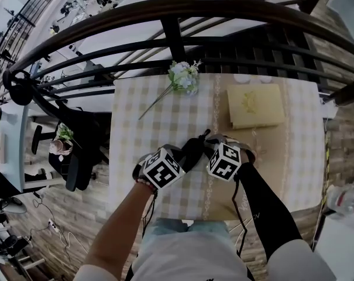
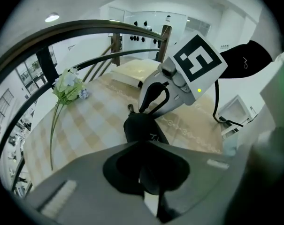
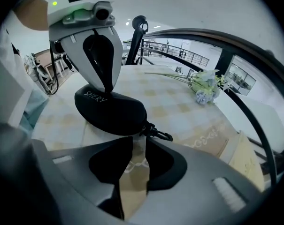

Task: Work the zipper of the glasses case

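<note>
Black glasses case (image 3: pixel 111 109) sits pinched in the left tongs (image 3: pixel 107 89). Right tongs (image 3: pixel 137 146) stand parted, holding nothing.

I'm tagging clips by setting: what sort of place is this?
Probably an indoor mezzanine staged like a café corner: a small table with a checked cloth stands by a curved dark railing, a flower sprig lies on it, and white desks show beyond in a bright hall.
</note>
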Tool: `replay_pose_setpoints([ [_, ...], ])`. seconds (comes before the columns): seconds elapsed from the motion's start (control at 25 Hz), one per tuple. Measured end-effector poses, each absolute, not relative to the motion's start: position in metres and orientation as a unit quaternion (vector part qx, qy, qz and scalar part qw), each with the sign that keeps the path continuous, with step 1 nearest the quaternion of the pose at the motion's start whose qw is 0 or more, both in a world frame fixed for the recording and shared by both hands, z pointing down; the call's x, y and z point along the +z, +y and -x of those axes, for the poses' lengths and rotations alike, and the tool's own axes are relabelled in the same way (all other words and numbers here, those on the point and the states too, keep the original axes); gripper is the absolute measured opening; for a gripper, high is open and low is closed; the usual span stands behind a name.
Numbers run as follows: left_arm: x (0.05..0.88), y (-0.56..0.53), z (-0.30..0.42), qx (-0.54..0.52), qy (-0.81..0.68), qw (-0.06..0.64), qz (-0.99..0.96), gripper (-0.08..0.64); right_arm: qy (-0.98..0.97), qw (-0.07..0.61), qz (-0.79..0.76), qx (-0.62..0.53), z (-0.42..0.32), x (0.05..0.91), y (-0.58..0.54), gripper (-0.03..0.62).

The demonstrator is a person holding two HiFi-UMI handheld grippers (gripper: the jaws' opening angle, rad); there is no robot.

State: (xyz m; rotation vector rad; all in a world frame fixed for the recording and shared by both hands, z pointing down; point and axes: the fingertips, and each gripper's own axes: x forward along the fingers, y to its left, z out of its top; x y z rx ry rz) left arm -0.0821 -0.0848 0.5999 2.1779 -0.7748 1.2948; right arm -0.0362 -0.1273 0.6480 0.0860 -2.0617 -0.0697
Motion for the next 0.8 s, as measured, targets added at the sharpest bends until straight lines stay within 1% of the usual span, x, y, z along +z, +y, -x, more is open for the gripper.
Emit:
replay_pose_setpoints([
  [0.12, 0.601, -0.085, 0.083, 0.468, -0.286, 0.249, -0.798, 0.011, -0.856, 0.513, -0.021, -0.052, 0.04, 0.648, -0.128, 0.133],
  [0.24, 0.6, -0.085, 0.083, 0.466, -0.289, 0.251, -0.798, 0.011, -0.86, 0.505, -0.005, -0.063, 0.042, 0.647, -0.128, 0.127],
  [0.36, 0.6, -0.085, 0.082, 0.465, -0.288, 0.251, -0.799, 0.011, -0.862, 0.494, 0.002, -0.108, 0.044, 0.644, -0.133, 0.135],
  [0.44, 0.6, -0.085, 0.082, 0.465, -0.286, 0.251, -0.799, 0.011, -0.862, 0.489, -0.006, -0.131, 0.045, 0.641, -0.14, 0.109],
  [0.6, 0.6, -0.085, 0.082, 0.466, -0.282, 0.252, -0.8, 0.011, -0.859, 0.485, 0.006, -0.165, 0.049, 0.64, -0.143, 0.114],
  [0.64, 0.601, -0.086, 0.083, 0.466, -0.282, 0.252, -0.8, 0.011, -0.856, 0.484, 0.02, -0.183, 0.05, 0.641, -0.141, 0.102],
  [0.72, 0.601, -0.086, 0.083, 0.467, -0.28, 0.251, -0.8, 0.011, -0.843, 0.481, 0.058, -0.235, 0.051, 0.643, -0.136, 0.057],
  [0.8, 0.601, -0.085, 0.082, 0.467, -0.277, 0.252, -0.801, 0.011, -0.83, 0.476, 0.09, -0.275, 0.05, 0.644, -0.134, 0.043],
])
